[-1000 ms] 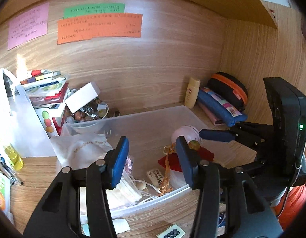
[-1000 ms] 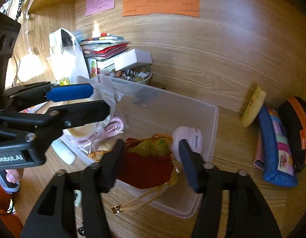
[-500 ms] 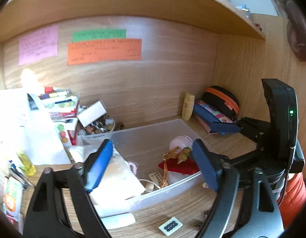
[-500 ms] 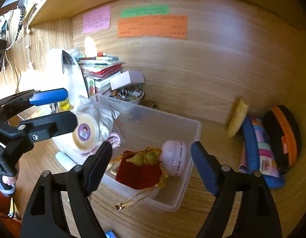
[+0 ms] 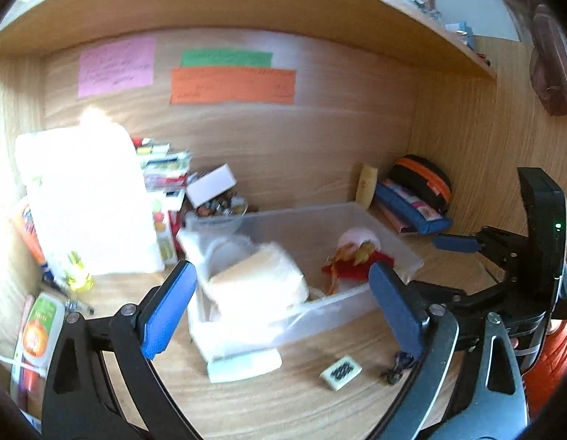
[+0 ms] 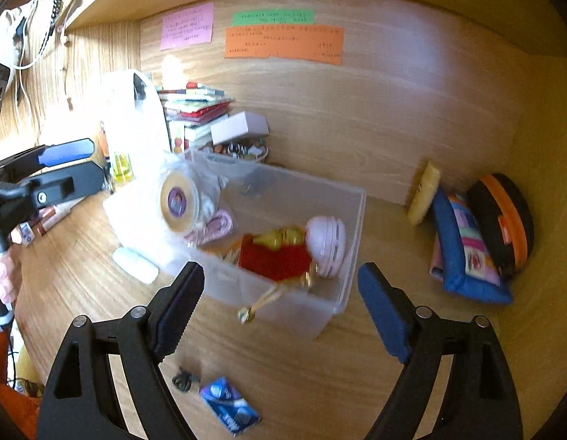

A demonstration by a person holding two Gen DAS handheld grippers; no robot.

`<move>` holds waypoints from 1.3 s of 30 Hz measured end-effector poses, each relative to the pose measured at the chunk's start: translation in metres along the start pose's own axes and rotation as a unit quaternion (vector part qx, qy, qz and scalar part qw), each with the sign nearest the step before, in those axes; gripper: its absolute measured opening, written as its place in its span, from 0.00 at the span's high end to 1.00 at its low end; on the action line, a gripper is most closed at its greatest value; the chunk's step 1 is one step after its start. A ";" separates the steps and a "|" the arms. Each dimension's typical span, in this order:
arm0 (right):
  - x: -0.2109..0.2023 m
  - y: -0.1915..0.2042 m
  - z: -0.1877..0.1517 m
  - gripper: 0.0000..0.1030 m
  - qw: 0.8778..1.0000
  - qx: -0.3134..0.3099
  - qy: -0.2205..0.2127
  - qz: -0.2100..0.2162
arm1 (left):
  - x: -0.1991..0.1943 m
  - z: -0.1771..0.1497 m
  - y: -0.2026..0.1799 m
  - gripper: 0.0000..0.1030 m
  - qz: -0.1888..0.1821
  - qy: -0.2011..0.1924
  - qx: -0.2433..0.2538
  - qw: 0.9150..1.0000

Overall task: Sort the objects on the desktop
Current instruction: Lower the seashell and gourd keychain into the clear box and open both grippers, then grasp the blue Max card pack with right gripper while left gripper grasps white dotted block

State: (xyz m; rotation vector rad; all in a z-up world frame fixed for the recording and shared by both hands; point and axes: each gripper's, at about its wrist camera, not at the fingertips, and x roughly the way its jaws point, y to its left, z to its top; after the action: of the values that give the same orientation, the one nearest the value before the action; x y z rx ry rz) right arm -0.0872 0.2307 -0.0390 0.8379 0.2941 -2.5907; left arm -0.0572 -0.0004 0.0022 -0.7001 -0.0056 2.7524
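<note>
A clear plastic bin (image 5: 389, 236) (image 6: 351, 220) stands on the wooden desk. In it lie a red pouch with gold cord (image 5: 353, 269) (image 6: 274, 260), a pink round case (image 6: 325, 240), a white bag (image 5: 257, 286) and a round tape-like disc (image 6: 177, 201). My left gripper (image 5: 283, 308) is open and empty, pulled back above the bin's near side. My right gripper (image 6: 279, 310) is open and empty, in front of the bin. On the desk lie a white tile with dots (image 5: 340, 372), a small dark clip (image 5: 395, 372) (image 6: 182, 381) and a blue packet (image 6: 230, 409).
Stacked books (image 6: 195, 106), a white box over a bowl of trinkets (image 6: 241, 128) and a white bag (image 5: 88, 198) stand at the back left. A blue pencil case (image 6: 466, 253), black-orange pouch (image 6: 503, 216) and yellow tube (image 6: 424, 192) fill the right corner. A white flat piece (image 5: 244, 365) lies before the bin.
Both grippers have opened wide and drawn back and up from the bin. The red pouch and the white bag now lie loose in the bin.
</note>
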 end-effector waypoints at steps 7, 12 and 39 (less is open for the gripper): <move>-0.001 0.004 -0.021 0.19 1.000 0.022 0.020 0.000 | 0.001 -0.029 0.025 0.07 0.023 0.038 -0.027 0.999; -0.001 0.010 -0.036 0.18 0.999 0.033 0.039 -0.005 | 0.007 -0.050 0.038 0.07 0.032 0.075 -0.033 0.996; 0.017 0.034 -0.087 0.38 0.991 -0.009 0.124 0.050 | 0.052 -0.079 -0.031 0.28 -0.068 0.173 0.052 0.981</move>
State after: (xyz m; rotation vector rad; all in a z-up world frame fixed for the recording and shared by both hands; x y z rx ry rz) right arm -0.0403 0.2220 -0.1214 1.1409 0.3353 -2.3882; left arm -0.0548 0.0392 -0.0898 -1.0947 0.1594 2.4488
